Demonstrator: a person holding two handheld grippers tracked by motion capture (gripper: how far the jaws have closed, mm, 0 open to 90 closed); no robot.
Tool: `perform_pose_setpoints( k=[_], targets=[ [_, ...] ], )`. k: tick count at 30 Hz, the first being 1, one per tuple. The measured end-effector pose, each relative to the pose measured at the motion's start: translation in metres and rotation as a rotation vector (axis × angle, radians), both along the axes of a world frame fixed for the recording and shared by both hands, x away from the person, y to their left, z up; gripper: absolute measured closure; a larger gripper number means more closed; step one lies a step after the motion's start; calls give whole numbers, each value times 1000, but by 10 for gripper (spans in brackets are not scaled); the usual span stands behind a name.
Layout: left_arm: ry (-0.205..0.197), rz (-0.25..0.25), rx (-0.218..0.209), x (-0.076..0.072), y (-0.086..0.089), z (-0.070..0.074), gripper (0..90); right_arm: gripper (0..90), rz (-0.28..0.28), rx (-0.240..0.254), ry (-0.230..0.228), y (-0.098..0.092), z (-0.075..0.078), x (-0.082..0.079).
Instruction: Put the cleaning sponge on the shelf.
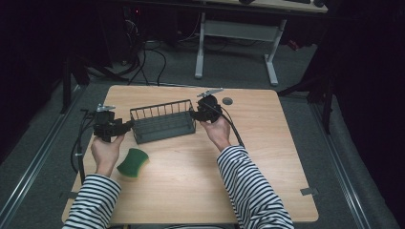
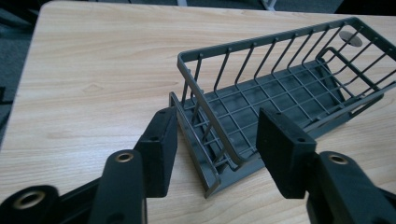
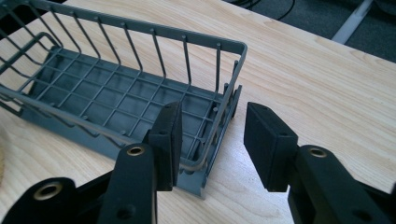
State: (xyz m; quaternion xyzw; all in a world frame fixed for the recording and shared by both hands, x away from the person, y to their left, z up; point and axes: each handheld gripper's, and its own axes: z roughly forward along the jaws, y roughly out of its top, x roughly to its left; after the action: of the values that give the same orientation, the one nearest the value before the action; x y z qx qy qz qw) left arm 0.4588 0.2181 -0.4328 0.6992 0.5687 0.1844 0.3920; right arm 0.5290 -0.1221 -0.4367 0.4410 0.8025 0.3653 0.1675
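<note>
At table edge, sponge (image 1: 133, 162) half-shadowed

a green sponge (image 1: 133, 162) lies on the wooden bench (image 1: 267, 157), near the bench's front left corner.

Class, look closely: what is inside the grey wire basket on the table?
The wire basket holds nothing: its grid floor shows bare in both gripper views. The left gripper and right gripper straddle its end walls, and one jaw of each covers a small corner of the floor.

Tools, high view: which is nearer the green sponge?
The left tool, at the basket's left end, with the sponge beside that hand. The right tool is at the opposite end.
</note>
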Motion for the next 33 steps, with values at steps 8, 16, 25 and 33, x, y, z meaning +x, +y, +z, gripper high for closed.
perform_pose_setpoints(
  k=[8,16,25,33],
  targets=[
    [37,-26,-11,11,-2,-12,628,669,-3,-18,17,3,-7,8],
    [51,-58,-57,15,-5,-15,735,744,22,-34,31,3,-6,5],
    [55,-133,-55,12,-24,-11,760,746,13,-10,43,-24,-6,-6],
    [49,-223,-7,-1,-50,-6,771,747,-2,17,43,-57,-7,-25]
  ],
)
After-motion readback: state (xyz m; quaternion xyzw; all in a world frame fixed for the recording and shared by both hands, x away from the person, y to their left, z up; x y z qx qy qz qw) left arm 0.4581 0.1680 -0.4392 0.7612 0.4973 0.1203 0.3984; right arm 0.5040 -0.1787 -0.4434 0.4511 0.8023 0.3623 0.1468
